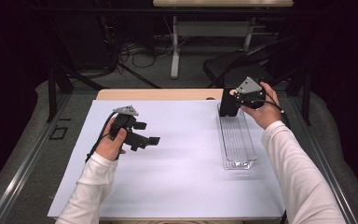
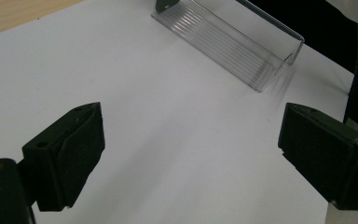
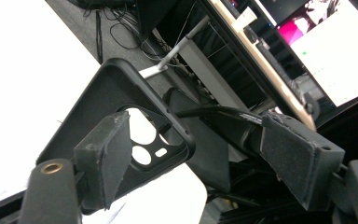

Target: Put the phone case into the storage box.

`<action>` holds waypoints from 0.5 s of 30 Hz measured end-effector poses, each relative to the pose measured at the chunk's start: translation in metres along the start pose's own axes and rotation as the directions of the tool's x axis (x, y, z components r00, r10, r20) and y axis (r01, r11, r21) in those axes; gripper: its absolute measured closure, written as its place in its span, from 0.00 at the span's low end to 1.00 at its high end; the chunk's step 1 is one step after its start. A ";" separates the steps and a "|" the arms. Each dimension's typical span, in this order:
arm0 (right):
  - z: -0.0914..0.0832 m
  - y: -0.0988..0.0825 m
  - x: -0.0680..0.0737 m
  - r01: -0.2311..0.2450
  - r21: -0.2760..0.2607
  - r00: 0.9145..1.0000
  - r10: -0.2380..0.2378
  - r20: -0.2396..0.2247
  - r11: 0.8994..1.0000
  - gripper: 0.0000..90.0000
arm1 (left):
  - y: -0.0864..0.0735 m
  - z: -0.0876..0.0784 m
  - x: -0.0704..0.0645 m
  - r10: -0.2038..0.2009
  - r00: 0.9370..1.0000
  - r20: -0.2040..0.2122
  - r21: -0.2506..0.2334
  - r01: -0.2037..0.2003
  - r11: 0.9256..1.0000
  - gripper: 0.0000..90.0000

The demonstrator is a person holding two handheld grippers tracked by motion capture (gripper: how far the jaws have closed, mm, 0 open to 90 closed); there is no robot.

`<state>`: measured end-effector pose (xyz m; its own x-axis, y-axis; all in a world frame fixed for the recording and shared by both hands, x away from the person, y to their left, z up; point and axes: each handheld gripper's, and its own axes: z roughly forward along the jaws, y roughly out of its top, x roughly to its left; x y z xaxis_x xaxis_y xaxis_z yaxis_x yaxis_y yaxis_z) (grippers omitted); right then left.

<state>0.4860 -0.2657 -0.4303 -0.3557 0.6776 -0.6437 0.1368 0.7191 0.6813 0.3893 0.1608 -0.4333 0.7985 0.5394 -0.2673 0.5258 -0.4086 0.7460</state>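
A black phone case [image 1: 228,103] with a camera cut-out stands on end at the far end of a clear plastic tray [image 1: 237,140] on the right of the white sheet. My right gripper [image 1: 237,98] is right beside the case, held in a hand. In the right gripper view the case [image 3: 116,93] lies against the left pad [image 3: 105,158], while the right pad [image 3: 298,158] stands well away from it, so the right gripper [image 3: 196,154] is open. My left gripper [image 1: 148,133] hovers open over the sheet's left half, nothing between its jaws [image 2: 191,149]. The tray [image 2: 233,44] lies ahead of it.
A white sheet [image 1: 177,168] covers most of the wooden table [image 1: 158,94]. Behind the table's far edge are a black chair [image 1: 235,65], a desk's legs [image 1: 175,51] and loose cables [image 1: 135,51] on the floor. Lit screens [image 3: 335,51] sit beyond the right gripper.
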 end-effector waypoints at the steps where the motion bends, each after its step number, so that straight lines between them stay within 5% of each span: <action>1: -0.001 0.001 0.000 -0.022 0.000 1.000 0.022 -0.013 1.000 0.27 | 0.000 0.000 0.000 0.001 1.000 0.000 0.002 -0.001 1.000 0.08; 7: -0.002 0.002 -0.004 -0.100 0.023 0.994 0.101 -0.038 0.995 0.19 | 0.000 0.000 -0.001 0.002 1.000 0.002 0.000 -0.002 1.000 0.08; 15: -0.006 0.000 -0.007 -0.239 0.026 0.968 0.240 -0.076 0.971 0.08 | 0.000 -0.003 -0.002 0.007 1.000 0.001 -0.006 -0.007 1.000 0.08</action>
<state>0.4825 -0.2717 -0.4238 -0.3817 0.8165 -0.4331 0.2418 0.5405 0.8058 0.3870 0.1619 -0.4315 0.8024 0.5356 -0.2631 0.5185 -0.4075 0.7517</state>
